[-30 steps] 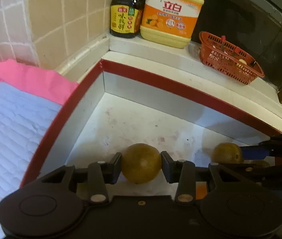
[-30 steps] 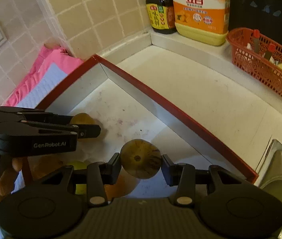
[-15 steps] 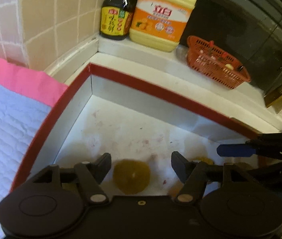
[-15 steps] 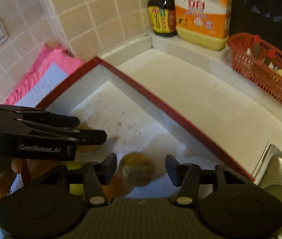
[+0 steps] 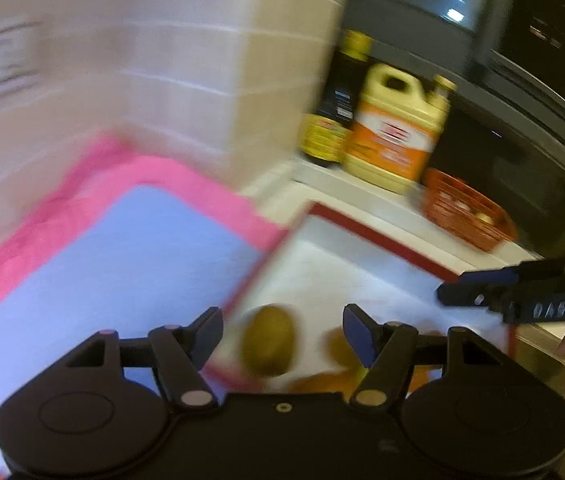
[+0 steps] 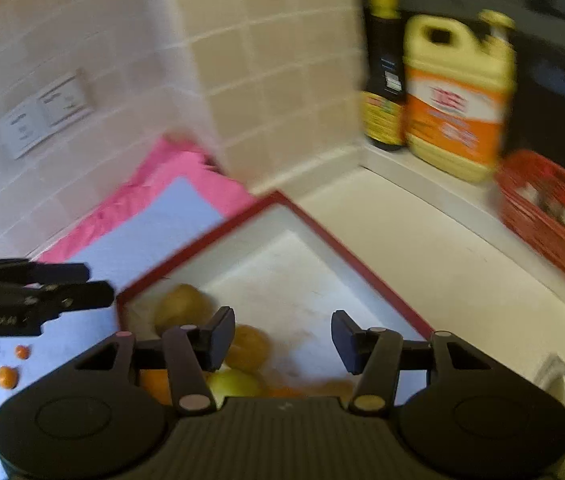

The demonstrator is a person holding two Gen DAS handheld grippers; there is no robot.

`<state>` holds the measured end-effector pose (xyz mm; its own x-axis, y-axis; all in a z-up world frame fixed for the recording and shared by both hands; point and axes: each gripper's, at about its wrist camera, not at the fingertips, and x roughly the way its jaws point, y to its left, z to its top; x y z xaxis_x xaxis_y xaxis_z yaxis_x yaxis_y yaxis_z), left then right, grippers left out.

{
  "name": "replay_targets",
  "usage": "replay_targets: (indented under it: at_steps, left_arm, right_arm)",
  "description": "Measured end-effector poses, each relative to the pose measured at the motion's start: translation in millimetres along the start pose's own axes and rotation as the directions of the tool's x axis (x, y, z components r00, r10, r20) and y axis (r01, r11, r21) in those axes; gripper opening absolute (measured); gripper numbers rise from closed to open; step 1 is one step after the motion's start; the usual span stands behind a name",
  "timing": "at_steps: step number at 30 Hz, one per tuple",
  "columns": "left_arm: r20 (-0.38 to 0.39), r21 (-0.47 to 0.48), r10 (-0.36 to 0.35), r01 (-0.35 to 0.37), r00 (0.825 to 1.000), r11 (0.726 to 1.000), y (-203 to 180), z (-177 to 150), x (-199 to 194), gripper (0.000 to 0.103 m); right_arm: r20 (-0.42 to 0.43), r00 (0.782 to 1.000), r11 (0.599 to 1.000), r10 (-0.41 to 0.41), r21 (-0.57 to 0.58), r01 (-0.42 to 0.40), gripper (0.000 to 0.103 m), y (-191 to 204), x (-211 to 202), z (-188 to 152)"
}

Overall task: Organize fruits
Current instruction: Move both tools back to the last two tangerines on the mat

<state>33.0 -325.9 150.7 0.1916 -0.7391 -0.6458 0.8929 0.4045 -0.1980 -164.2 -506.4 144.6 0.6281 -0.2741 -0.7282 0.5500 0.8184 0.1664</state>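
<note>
At the far left of the right wrist view, two small orange fruits [image 6: 6,376] lie on the blue mat [image 6: 150,236], outside the tray and well apart from the rest.

The left gripper [image 5: 282,332] hangs over the tray's near-left corner with its fingers spread wide and nothing between them. A brownish-green fruit [image 5: 268,340] lies on the tray floor below the gap; contact with either finger is not visible.

The red-rimmed tray [image 6: 346,256] sits to the right of the mat. Its near end holds a cluster of fruits: brownish-green ones, a pale green one [image 6: 234,384] and an orange one [image 6: 154,384].

The right gripper [image 6: 282,338] hovers above this cluster, fingers likewise spread and empty.

Step in hand, as judged: both grippers are free after a placement, and the next pick is not begun. The loose orange fruits are the likely remaining items. The next move calls for carrying the left gripper over the mat, centring one fruit between the fingers and closing gently, since small round fruit rolls easily. Both views are motion-blurred.
</note>
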Motion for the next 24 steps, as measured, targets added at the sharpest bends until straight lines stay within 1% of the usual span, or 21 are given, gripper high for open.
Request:
replay_targets:
  at_steps: [2, 4, 6, 9, 12, 13, 14, 15, 16, 18, 20, 21, 23, 24]
  left_arm:
    - [0.032, -0.046, 0.088, -0.086, 0.996, 0.995, 24, -14, -27, 0.079]
    - [0.052, -0.096, 0.168, -0.163, 0.984, 0.982, 49, -26, -54, 0.079]
    - [0.069, -0.157, 0.250, -0.237, 0.966, 0.959, 73, -41, -82, 0.079]
    - [0.075, -0.238, 0.357, -0.331, 0.931, 0.913, 106, -66, -116, 0.079]
    - [0.053, -0.289, 0.439, -0.408, 0.897, 0.866, 132, -92, -140, 0.079]
    - [0.044, -0.296, 0.458, -0.426, 0.888, 0.855, 137, -100, -145, 0.079]
    - [0.035, -0.297, 0.468, -0.438, 0.883, 0.848, 141, -108, -148, 0.079]
    - [0.024, -0.296, 0.472, -0.445, 0.881, 0.846, 146, -116, -149, 0.079]
    - [0.018, -0.291, 0.464, -0.439, 0.886, 0.850, 148, -122, -149, 0.079]
    - [0.007, -0.280, 0.430, -0.411, 0.903, 0.868, 153, -135, -148, 0.079]
    - [-0.008, -0.269, 0.415, -0.402, 0.910, 0.875, 155, -146, -140, 0.079]
    - [-0.020, -0.261, 0.417, -0.407, 0.909, 0.875, 158, -153, -136, 0.079]
    - [-0.052, -0.248, 0.443, -0.441, 0.895, 0.863, 158, -161, -122, 0.079]
    - [-0.060, -0.243, 0.449, -0.449, 0.891, 0.860, 159, -165, -118, 0.079]
  right_arm:
    - [0.002, 0.999, 0.998, 0.032, -0.058, -0.032, 0.055, 23, 4, 12]
    - [-0.004, 0.997, 0.991, 0.073, -0.112, -0.073, 0.053, 48, 8, 23]
    - [-0.005, 0.994, 0.980, 0.111, -0.169, -0.110, 0.052, 75, 13, 34]
    - [-0.006, 0.986, 0.952, 0.165, -0.261, -0.161, 0.052, 122, 23, 48]
    - [-0.031, 0.980, 0.926, 0.197, -0.323, -0.197, 0.051, 162, 37, 57]
    - [-0.048, 0.976, 0.916, 0.211, -0.340, -0.215, 0.051, 176, 45, 60]
    - [-0.061, 0.973, 0.909, 0.220, -0.349, -0.228, 0.051, 186, 51, 62]
    - [-0.077, 0.970, 0.902, 0.231, -0.357, -0.243, 0.051, 197, 57, 64]
    - [-0.098, 0.964, 0.895, 0.248, -0.356, -0.267, 0.051, 208, 64, 66]
    - [-0.141, 0.951, 0.887, 0.277, -0.342, -0.309, 0.051, 225, 77, 67]
    - [-0.199, 0.928, 0.877, 0.316, -0.311, -0.366, 0.051, 243, 94, 66]
    - [-0.226, 0.917, 0.873, 0.329, -0.296, -0.387, 0.050, 251, 103, 64]
    - [-0.290, 0.890, 0.865, 0.351, -0.264, -0.427, 0.049, 268, 122, 56]
    - [-0.315, 0.880, 0.863, 0.355, -0.253, -0.438, 0.048, 274, 131, 51]
